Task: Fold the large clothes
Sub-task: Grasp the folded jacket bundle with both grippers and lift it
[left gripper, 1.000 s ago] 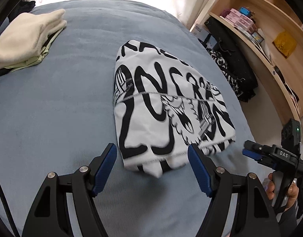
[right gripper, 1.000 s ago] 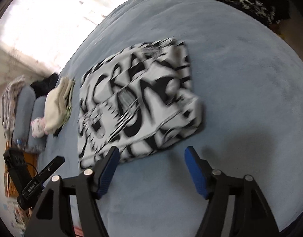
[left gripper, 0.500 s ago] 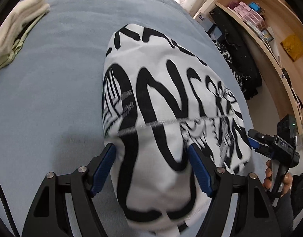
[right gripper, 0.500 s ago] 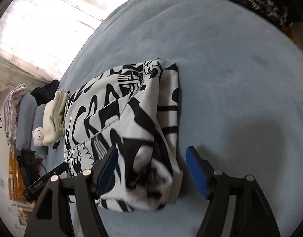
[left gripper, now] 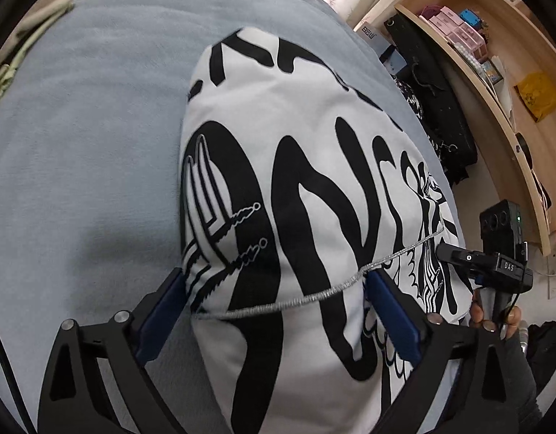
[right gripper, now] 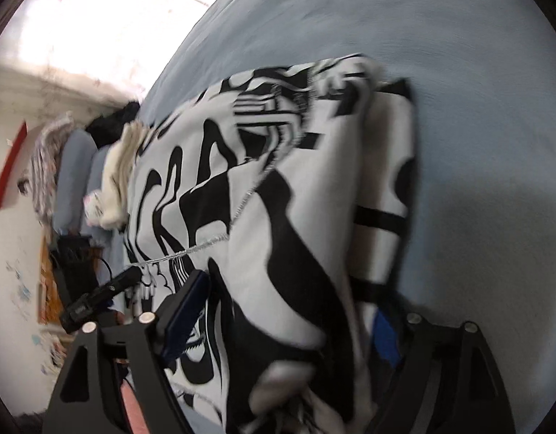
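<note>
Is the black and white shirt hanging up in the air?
No, the shirt lies folded on the blue bed, between the left gripper's open jaws.

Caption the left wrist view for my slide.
Open left gripper straddling a folded black-and-white garment on a blue-grey bed, right gripper at its far edge.

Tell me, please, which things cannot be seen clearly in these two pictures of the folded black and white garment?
- Left wrist view: the garment runs past the bottom edge, and whether the left gripper presses it is unclear.
- Right wrist view: motion blur smears everything; cloth hides most of the right gripper.
- Shelf items: too small.
</note>
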A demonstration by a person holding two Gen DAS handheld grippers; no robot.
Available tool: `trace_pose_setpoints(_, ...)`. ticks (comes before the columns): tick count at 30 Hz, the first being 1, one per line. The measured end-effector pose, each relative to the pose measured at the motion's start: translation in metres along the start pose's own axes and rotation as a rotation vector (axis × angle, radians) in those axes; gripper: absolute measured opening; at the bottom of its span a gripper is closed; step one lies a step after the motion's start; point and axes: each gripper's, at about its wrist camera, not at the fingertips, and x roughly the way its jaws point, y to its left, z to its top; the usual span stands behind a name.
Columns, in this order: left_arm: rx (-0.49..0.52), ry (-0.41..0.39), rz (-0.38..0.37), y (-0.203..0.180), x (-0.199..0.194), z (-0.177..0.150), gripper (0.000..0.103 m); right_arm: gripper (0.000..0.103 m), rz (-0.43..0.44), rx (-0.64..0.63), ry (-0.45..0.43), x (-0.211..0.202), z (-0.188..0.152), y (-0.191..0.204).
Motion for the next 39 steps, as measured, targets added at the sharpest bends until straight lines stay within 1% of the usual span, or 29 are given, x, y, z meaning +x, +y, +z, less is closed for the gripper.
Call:
trace_pose_setpoints(2,0.005,0.013,-0.006,-0.001,0.007,0.003,0.102,0.092,-0.018,-0.011,0.014,0.01,0.005,0.005)
trace_pose_setpoints(4,0.019,0.02,-0.001,-0.004,0.015,0.005,0.103,0.095,-0.029,-0.026,0.041,0.021,0.008,0.01)
trace_pose_setpoints(6,0.027,0.022,0.002,-0.007,0.018,0.005,0.103,0.097,-0.036,-0.046,0.067,0.027,0.009,0.012)
trace_pose_setpoints(11,0.04,0.034,-0.022,-0.004,0.021,0.008,0.103,0.098,-0.038,-0.07,0.07,0.028,0.007,0.015)
trace_pose_setpoints(13,0.055,0.041,-0.008,-0.007,0.024,0.01,0.103,0.098,-0.064,-0.088,0.071,0.03,0.005,0.02)
trace_pose_setpoints(15,0.068,0.049,0.014,-0.012,0.028,0.013,0.103,0.098,-0.107,-0.122,0.08,0.035,0.004,0.029)
trace_pose_setpoints(19,0.087,0.051,0.055,-0.019,0.033,0.013,0.103,0.099,-0.176,-0.141,0.086,0.038,0.0,0.037)
trace_pose_setpoints(22,0.096,0.045,0.081,-0.025,0.036,0.015,0.103,0.098,-0.208,-0.126,0.068,0.039,0.001,0.042)
trace_pose_setpoints(24,0.095,0.042,0.098,-0.031,0.039,0.016,0.103,0.097,-0.246,-0.133,0.049,0.04,-0.001,0.047)
trace_pose_setpoints(26,0.096,0.039,0.126,-0.035,0.039,0.017,0.103,0.093,-0.284,-0.135,0.029,0.04,-0.003,0.056)
trace_pose_setpoints(27,0.102,0.037,0.145,-0.039,0.039,0.017,0.103,0.089,-0.3,-0.143,0.02,0.04,-0.005,0.059)
trace_pose_setpoints(29,0.121,0.024,0.179,-0.048,0.036,0.017,0.098,0.077,-0.35,-0.175,-0.001,0.038,-0.007,0.072)
trace_pose_setpoints(30,0.138,0.013,0.2,-0.055,0.034,0.017,0.096,0.073,-0.377,-0.198,-0.014,0.037,-0.009,0.078)
trace_pose_setpoints(31,0.156,-0.003,0.216,-0.061,0.031,0.017,0.091,0.063,-0.4,-0.218,-0.026,0.036,-0.011,0.085)
trace_pose_setpoints(32,0.173,-0.016,0.227,-0.068,0.027,0.016,0.084,0.058,-0.424,-0.242,-0.042,0.034,-0.014,0.094)
trace_pose_setpoints(33,0.197,-0.034,0.241,-0.075,0.022,0.016,0.081,0.049,-0.446,-0.262,-0.057,0.032,-0.016,0.103)
trace_pose_setpoints(35,0.233,-0.066,0.257,-0.087,0.012,0.014,0.066,0.035,-0.475,-0.291,-0.088,0.025,-0.021,0.119)
trace_pose_setpoints(37,0.26,-0.088,0.265,-0.097,0.003,0.013,0.06,0.029,-0.495,-0.309,-0.11,0.02,-0.024,0.134)
trace_pose_setpoints(39,0.268,-0.108,0.269,-0.105,-0.007,0.012,0.057,0.026,-0.518,-0.331,-0.132,0.016,-0.03,0.151)
